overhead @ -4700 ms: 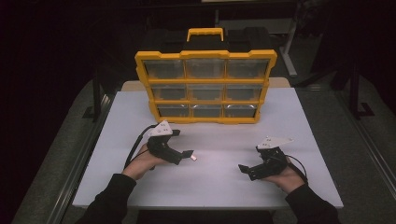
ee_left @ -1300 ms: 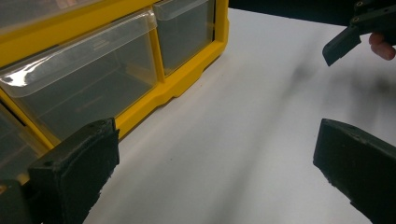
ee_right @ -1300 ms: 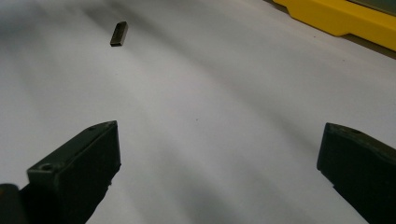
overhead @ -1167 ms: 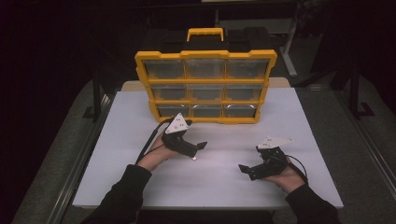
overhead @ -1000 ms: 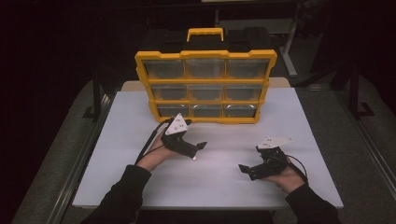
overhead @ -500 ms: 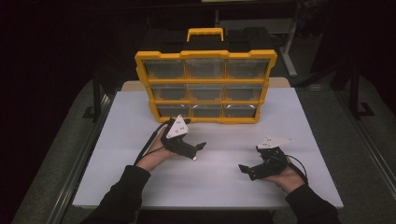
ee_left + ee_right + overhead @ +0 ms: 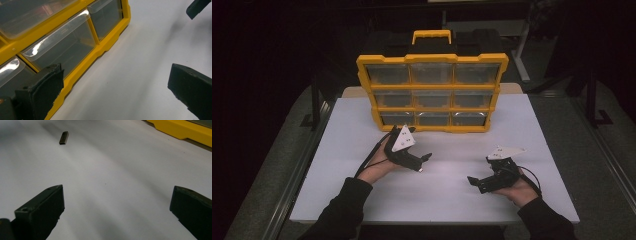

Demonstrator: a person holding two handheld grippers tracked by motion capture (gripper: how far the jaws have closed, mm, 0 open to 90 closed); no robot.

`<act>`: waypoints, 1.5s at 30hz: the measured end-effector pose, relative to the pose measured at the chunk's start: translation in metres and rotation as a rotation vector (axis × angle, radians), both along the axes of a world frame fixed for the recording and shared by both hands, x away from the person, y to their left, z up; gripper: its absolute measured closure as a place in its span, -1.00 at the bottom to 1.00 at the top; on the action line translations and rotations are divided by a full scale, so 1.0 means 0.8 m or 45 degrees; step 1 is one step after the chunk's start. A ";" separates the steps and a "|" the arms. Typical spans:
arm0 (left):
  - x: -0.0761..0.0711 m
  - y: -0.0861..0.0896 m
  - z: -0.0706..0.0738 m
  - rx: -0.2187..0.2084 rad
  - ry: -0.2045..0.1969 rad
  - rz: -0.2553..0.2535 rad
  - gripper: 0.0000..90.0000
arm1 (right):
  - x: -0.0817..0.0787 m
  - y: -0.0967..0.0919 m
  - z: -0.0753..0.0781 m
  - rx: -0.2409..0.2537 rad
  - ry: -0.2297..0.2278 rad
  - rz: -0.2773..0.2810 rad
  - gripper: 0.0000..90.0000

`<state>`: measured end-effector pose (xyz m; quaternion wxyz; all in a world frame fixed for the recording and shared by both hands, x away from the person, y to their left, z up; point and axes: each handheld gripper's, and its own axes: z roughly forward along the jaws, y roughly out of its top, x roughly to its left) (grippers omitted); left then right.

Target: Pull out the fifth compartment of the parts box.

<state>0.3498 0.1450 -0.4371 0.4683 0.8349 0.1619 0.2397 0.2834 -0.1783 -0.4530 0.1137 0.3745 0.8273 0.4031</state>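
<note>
The right gripper (image 7: 475, 183) sits nearest the person, well short of the yellow drawer organizer (image 7: 432, 92) and off toward its right end, low over the white table (image 7: 542, 130); its jaws are spread wide with nothing between them. The left gripper (image 7: 424, 162) is just in front of the organizer's bottom row, jaws also wide apart and empty, one jaw close by a clear bottom drawer (image 7: 61, 55). The organizer stands upright at the table's far edge, its drawers closed.
</note>
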 end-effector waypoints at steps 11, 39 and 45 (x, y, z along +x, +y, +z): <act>-0.002 0.001 -0.001 0.040 -0.060 0.010 -1.00 | 0.000 0.000 0.000 -0.004 -0.001 0.001 -1.00; -0.006 0.004 -0.004 0.150 -0.210 0.043 -1.00 | 0.000 0.000 0.000 -0.005 0.000 0.005 -1.00; -0.007 0.004 -0.004 0.174 -0.240 0.048 -1.00 | 0.000 0.000 0.000 -0.006 0.000 0.006 -1.00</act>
